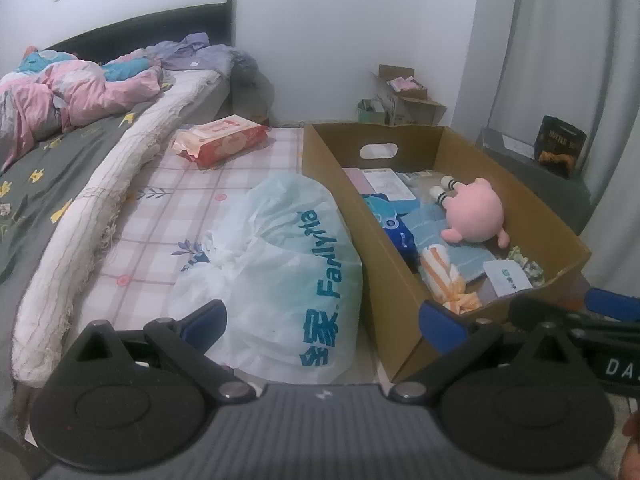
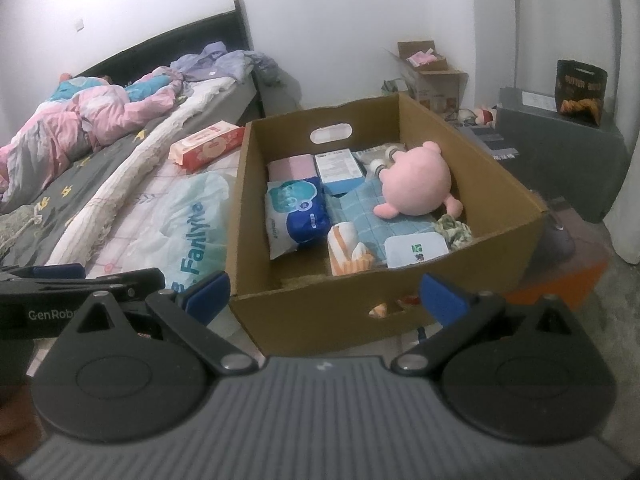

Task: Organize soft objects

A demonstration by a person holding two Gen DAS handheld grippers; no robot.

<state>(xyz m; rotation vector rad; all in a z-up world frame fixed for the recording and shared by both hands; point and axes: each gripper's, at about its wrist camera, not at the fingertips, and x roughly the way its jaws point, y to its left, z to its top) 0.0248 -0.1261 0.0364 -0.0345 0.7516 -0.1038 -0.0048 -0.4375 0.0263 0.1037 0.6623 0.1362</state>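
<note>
Both tools, left [image 1: 322, 322] and right [image 2: 324, 296], are hanging released and empty near the cardboard box [image 2: 460, 280], where a pink plush toy [image 2: 416, 184] is lying; a plastic bag [image 1: 288, 264] is sitting left.

plastic bag [image 1: 288, 276]: "Fanlyyte", perhaps | left claw [image 2: 60, 300]: "GenRob" | dark pouch [image 2: 580, 92]: "BUTTER"; blurred

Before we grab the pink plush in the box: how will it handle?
The pink plush looks soft and light, so the fingers should sink in. Its round body may roll if nudged. It lies loose on the blue towel in the cardboard box, so it should lift clear.
</note>
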